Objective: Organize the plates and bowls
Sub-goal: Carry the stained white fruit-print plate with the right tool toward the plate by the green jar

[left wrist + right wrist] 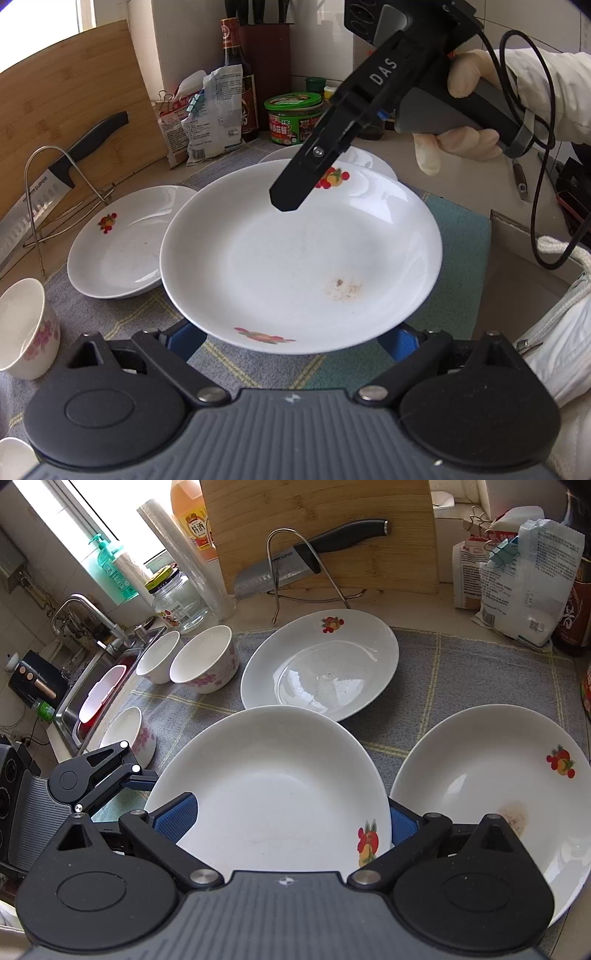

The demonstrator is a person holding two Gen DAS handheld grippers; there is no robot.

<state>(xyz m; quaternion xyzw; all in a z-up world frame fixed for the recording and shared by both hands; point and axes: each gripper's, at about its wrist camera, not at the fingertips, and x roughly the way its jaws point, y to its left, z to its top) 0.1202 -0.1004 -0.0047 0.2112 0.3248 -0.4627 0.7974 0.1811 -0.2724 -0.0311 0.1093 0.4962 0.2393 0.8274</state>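
We hold one round, glossy white plate across its rim between both claws: left gripper and right gripper, ribbed blue pads pinching. Two similar plates lie beyond on the woven grey checked cloth.

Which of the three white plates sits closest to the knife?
The far plate, on the cloth right before the wire stand holding the knife; the other two lie nearer the camera.

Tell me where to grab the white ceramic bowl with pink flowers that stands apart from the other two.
Take the lone white ceramic bowl by its rim, one finger inside and one outside, coming down from above. It stands upright, mouth open, and looks too wide to span.
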